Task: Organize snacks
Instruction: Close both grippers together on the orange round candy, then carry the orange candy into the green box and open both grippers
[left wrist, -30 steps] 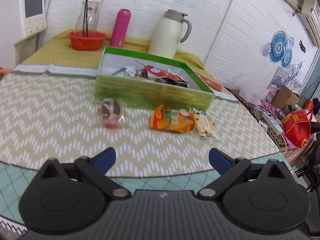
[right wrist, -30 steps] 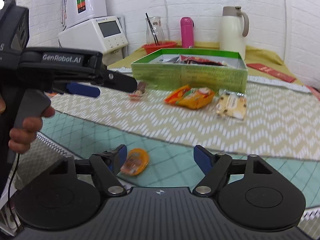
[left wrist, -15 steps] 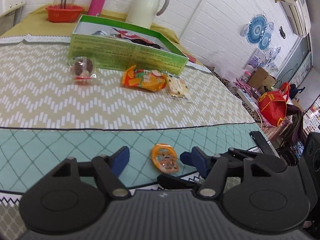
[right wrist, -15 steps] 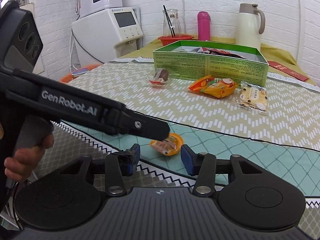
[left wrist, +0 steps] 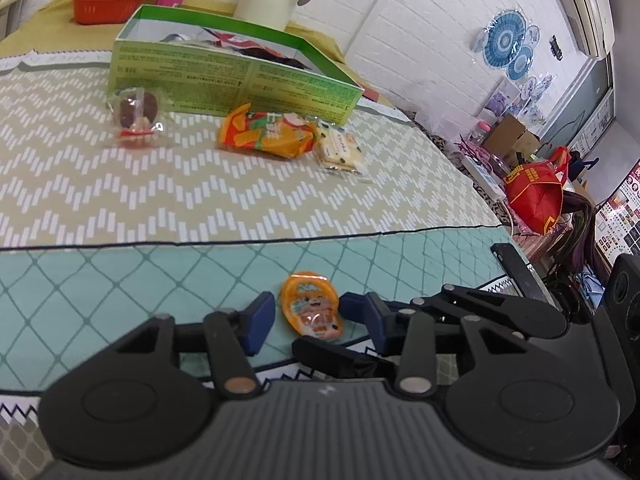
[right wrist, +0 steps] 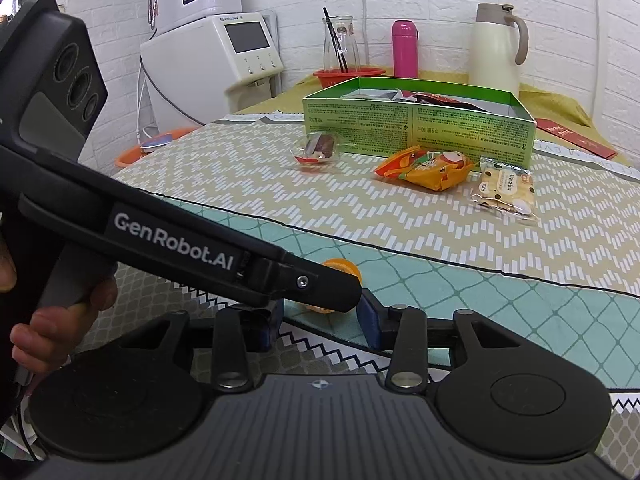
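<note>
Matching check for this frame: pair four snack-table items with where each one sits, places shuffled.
Items:
1. orange jelly cup
2. orange snack bag
3. red wrapper
4. pink bottle

Places:
A. inside the green box
B. on the teal border, between the left gripper fingers
C. on the zigzag cloth in front of the box
D. behind the box, by the wall

Pairs: 1-B, 2-C, 3-A, 4-D

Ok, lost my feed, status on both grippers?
Left gripper closing around orange jelly cup, no contact yet. Right gripper closing alongside, crowding it. Green box beyond.
</note>
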### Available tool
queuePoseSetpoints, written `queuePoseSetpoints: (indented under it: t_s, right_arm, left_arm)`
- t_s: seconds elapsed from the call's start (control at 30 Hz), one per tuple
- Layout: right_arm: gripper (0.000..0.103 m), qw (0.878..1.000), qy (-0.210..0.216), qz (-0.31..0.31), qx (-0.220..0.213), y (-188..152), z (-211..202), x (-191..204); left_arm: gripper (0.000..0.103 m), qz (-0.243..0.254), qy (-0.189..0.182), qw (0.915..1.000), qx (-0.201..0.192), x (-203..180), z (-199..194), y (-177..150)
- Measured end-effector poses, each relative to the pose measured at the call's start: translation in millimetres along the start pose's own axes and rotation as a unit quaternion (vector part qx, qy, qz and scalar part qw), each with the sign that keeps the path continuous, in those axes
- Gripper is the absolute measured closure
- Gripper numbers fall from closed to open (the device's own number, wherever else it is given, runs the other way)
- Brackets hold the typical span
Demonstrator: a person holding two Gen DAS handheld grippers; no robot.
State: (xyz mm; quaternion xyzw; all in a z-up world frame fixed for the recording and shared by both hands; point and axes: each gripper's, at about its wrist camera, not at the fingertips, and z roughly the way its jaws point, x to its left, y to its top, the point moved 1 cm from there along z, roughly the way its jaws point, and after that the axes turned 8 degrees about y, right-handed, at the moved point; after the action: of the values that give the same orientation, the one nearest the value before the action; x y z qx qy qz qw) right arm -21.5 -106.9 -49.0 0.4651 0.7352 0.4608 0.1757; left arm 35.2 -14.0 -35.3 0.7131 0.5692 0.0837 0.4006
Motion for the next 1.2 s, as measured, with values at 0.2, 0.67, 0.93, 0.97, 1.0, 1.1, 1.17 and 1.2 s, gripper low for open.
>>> queuePoseSetpoints:
  t_s: [0.2, 0.67, 0.93, 0.97, 1.0, 1.1, 1.17, 1.2]
  right_arm:
    - [0.046, 1.000, -0.004, 0.004, -0.001, 0.3, 0.9, -3.2]
    - [0.048, 0.998, -0.012, -0.041, -0.056, 44.5, -8.9, -4.1]
    - [0.048, 0.992, -0.007, -0.065, -0.104, 96.6, 11.0, -11.5]
    - [0.048, 0.992, -0.006, -0.065, -0.108, 102.5, 15.3, -13.1]
    - [0.048, 0.992, -0.006, -0.064, -0.113, 108.4, 20.2, -15.7]
    - [0.048, 0.991, -0.006, -0.061, -0.121, 124.8, 35.4, -23.2]
    - [0.048, 0.991, -0.006, -0.057, -0.124, 133.4, 44.4, -27.9]
    - [0.048, 0.991, -0.005, -0.054, -0.126, 137.4, 49.1, -30.9]
  left_arm:
    - [0.086, -0.002, 0.007, 1.0000, -0.002, 3.4, 3.9, 3.0]
    - [0.087, 0.019, 0.010, 0.9973, -0.071, -6.2, -21.3, 43.1]
    - [0.087, 0.030, 0.038, 0.9906, -0.128, 1.5, -29.3, 97.1]
    - [0.087, 0.029, 0.042, 0.9896, -0.134, 3.8, -28.1, 103.4]
    - [0.087, 0.028, 0.046, 0.9888, -0.139, 6.3, -26.5, 109.9]
    - [0.087, 0.023, 0.052, 0.9875, -0.147, 15.2, -19.6, 130.4]
    - [0.087, 0.015, 0.054, 0.9874, -0.148, 21.3, -13.7, 143.8]
    - [0.087, 0.014, 0.055, 0.9871, -0.150, 24.9, -10.9, 149.2]
